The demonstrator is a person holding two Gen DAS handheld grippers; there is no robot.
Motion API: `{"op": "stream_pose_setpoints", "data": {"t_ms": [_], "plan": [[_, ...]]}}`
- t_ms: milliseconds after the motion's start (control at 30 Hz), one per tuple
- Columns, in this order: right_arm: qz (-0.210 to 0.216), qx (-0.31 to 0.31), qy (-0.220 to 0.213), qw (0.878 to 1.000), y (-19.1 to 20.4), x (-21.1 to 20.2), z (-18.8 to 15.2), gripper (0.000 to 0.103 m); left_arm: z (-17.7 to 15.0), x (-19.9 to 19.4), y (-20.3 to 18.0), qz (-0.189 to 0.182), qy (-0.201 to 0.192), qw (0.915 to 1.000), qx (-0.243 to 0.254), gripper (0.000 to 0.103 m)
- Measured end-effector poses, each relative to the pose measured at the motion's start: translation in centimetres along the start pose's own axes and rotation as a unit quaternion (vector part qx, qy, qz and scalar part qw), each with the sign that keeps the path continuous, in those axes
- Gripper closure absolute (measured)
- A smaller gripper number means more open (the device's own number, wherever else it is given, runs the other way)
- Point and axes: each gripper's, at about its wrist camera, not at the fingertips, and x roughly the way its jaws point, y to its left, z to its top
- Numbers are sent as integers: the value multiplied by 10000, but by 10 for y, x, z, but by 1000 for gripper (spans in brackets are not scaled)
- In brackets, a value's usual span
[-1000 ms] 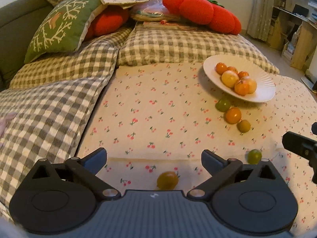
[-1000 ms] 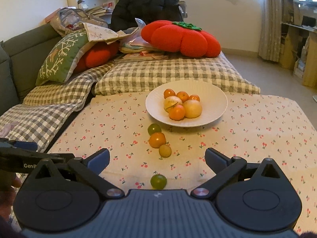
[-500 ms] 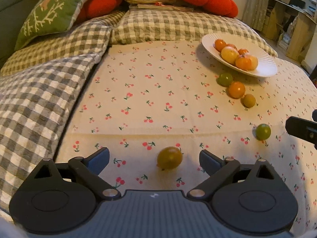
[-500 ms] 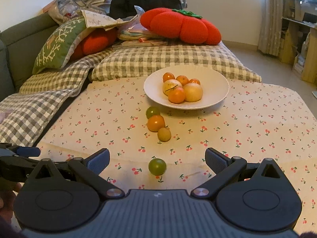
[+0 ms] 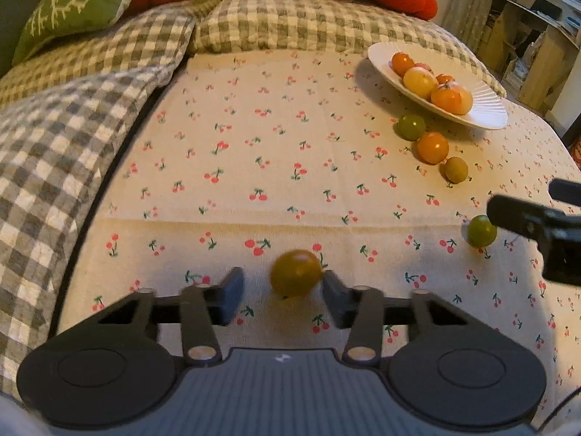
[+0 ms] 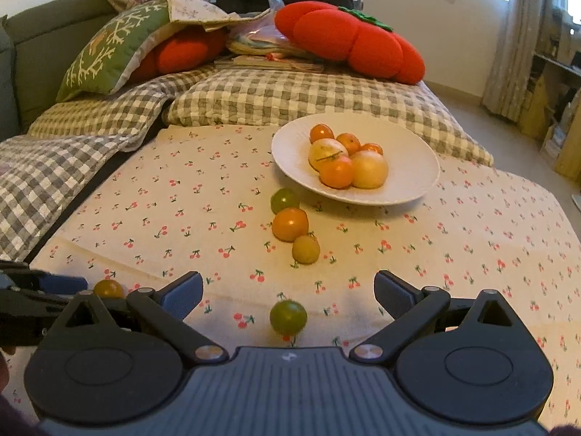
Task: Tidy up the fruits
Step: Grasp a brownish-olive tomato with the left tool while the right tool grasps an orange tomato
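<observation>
Left tool (image 5: 283, 290): jaws partly closed around an olive-yellow tomato (image 5: 296, 272) lying on the cherry-print cloth (image 5: 254, 152). The right finger touches or nearly touches the fruit; a gap shows on the left side, so there is no firm hold.

Right tool (image 6: 288, 290): jaws spread wide, holding nothing. A green tomato (image 6: 288, 317) lies on the cloth between the fingers, clear of both. In the left wrist view the same green tomato (image 5: 481, 230) sits just beside one black finger of the right tool (image 5: 523, 218).

White plate (image 6: 410, 189): rests on the cloth farther away and carries a heap of orange and yellow fruit (image 6: 346, 161).

Loose fruit near the plate: a green one (image 6: 284, 199) by the rim, an orange one (image 6: 289, 223) touching or just beside it, and a small yellow-green one (image 6: 305, 249) next in line.

Surroundings: checked cushions (image 6: 290, 98) beyond the cloth, a green embroidered pillow (image 6: 112, 51) and a red tomato-shaped pillow (image 6: 348, 43) behind them.
</observation>
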Motion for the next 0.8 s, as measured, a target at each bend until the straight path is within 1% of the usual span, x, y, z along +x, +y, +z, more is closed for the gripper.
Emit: {"op": "stream_pose_setpoints", "data": {"t_ms": [33, 133, 333, 467, 633, 800], "plan": [[1, -68, -5, 10000, 2, 2, 2, 4, 0, 1, 1, -10, 42, 10000, -43, 80], [-18, -228, -40, 9997, 4, 10, 8, 7, 1, 1, 4, -33, 33, 9999, -114, 84], [-38, -488, -130, 9987, 2, 30, 18, 11, 1, 0, 6, -104, 14, 9998, -189, 85], [-57, -692, -94, 9975, 6, 45, 19, 15, 1, 0, 6, -100, -4, 9997, -234, 85], [-286, -1141, -129, 9930, 15, 63, 20, 18, 1, 0, 6, -101, -5, 9996, -275, 85], [-415, -1416, -150, 9889, 19, 78, 25, 20, 1, 1, 7, -84, -14, 9994, -333, 85]]}}
